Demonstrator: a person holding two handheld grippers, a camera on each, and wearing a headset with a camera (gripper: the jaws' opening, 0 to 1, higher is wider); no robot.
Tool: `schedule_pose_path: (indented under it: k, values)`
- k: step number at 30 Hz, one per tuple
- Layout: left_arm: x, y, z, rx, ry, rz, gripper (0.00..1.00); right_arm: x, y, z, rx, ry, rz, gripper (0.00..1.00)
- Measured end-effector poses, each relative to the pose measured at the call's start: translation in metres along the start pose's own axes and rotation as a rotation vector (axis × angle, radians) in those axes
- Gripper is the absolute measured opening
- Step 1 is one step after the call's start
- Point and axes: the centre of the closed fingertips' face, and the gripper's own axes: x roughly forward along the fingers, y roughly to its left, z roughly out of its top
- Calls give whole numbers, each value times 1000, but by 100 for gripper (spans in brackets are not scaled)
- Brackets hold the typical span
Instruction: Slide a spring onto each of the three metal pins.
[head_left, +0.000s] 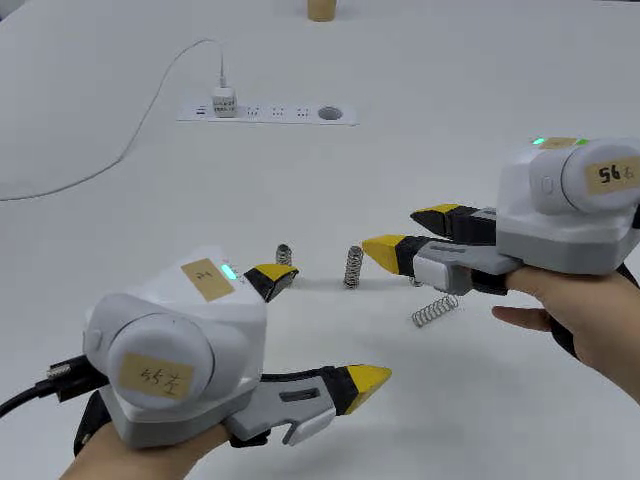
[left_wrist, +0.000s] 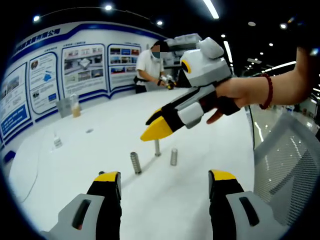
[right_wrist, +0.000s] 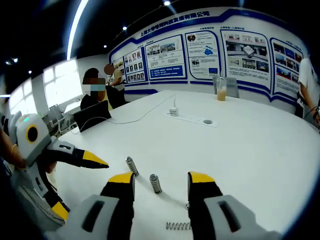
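Right gripper (head_left: 400, 232): jaws apart with nothing between them. It hangs above the middle of the table (head_left: 420, 90), tips pointing at the row of pins.
Left gripper (head_left: 322, 328): jaws wide apart and empty. It is low by the table's near edge, just short of the pins.
Loose spring (head_left: 435, 310): lies flat on the table just below the right gripper, on the near side. Neither gripper touches it.
Bare pin (left_wrist: 157, 147): stands upright close under the right gripper's lower tip. In the head view that jaw mostly hides it.
Left spring (head_left: 284, 255): stands upright, and we take it to be seated on its pin.
Middle spring (head_left: 353, 266): also upright on a pin, between the left spring and the bare pin.
Step in hand: we judge two pins done and the third waiting, with the last spring not yet picked up.
Next move: we would lower the right gripper, close lightly across the loose spring's coils, stand it on end and line its bore up over the bare pin. The left gripper could steady it.
Further out: a power strip (head_left: 268, 112) lies toward the far edge, well apart from the work.
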Motion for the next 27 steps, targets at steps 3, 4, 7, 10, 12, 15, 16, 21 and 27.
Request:
schedule_pose_path:
  k: [3,4,7,10,12,15,16,21,27]
  values:
    - [5,-2,2,12,2,-10,72,-9,-2,2,15,-12,0,46]
    - [6,-3,3,16,5,-12,72,-12,-3,2,20,-13,-1,47]
    - [11,-4,4,28,9,-22,71,-20,-5,3,29,-23,-5,47]
    - [17,-6,4,37,13,-32,69,-29,-8,2,33,-28,-11,49]
    - [21,-7,4,47,19,-39,69,-36,-9,1,34,-38,-13,49]
    - [27,-8,4,54,24,-49,67,-45,-12,-2,37,-45,-12,50]
    - [28,-8,4,53,25,-49,66,-48,-12,-3,37,-47,-12,51]
    - [37,-11,3,66,37,-61,63,-61,-14,-7,41,-63,-1,51]
    - [47,-10,1,61,42,-64,59,-73,-13,-13,36,-76,11,52]
